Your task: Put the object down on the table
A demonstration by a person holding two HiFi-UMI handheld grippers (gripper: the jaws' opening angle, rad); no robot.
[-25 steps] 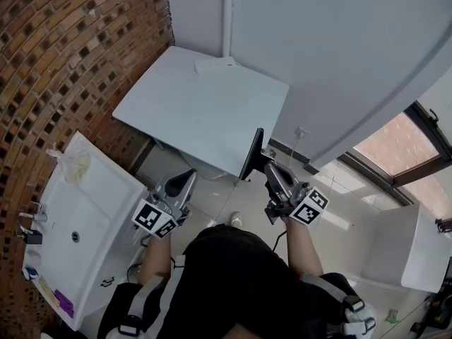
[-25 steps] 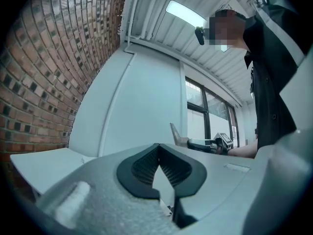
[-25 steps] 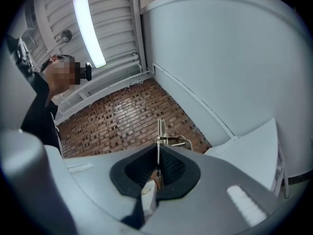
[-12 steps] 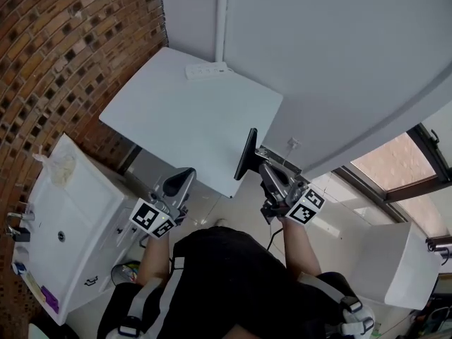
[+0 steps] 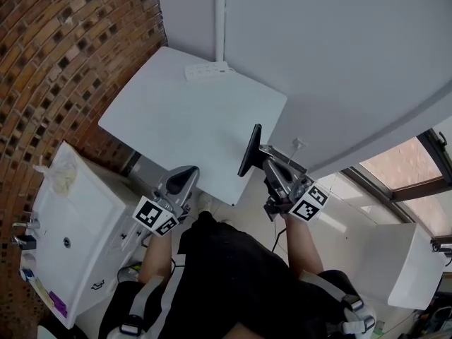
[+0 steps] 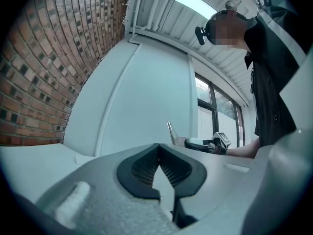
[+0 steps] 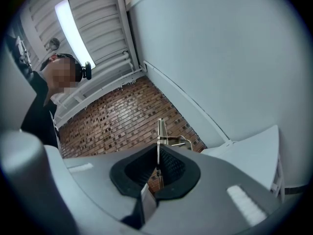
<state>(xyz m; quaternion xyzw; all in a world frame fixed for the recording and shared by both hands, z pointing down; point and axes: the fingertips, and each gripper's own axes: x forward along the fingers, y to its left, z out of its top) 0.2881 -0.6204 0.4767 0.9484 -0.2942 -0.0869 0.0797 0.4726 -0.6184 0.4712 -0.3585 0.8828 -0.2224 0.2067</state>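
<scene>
Brick wall (image 5: 63, 55) down the left, pale wall panel (image 5: 339, 62) behind and to the right. White counter (image 5: 183, 119) tucked into that corner, broad top almost bare. White sink unit (image 5: 78, 239) below the counter's left edge, well apart from the work. Right claw (image 5: 263, 157) poised over the counter's near right edge, clamped on a thin dark flat object (image 5: 249, 149). Pinched low at one side, so the panel stands nearly upright with its broad faces free. Shows edge-on in the right gripper view as a narrow metal strip between the pads, with a small bracket-like piece beside it; what kind of thing it is, not clear. Held upright probably so the lower edge can lead down onto the surface. Cannot tell whether that lower edge touches the counter; looks at or just above the rim. Left claw (image 5: 185, 177) closed on nothing, parked low off the counter's near edge, likely because one claw suffices for so slight a piece. Task judged not yet done: wants carrying farther in from the rim, lowering, then release. Risk if let go this near the edge: tipping off. Power strip (image 5: 208, 69) at the far edge, clear of all this.
</scene>
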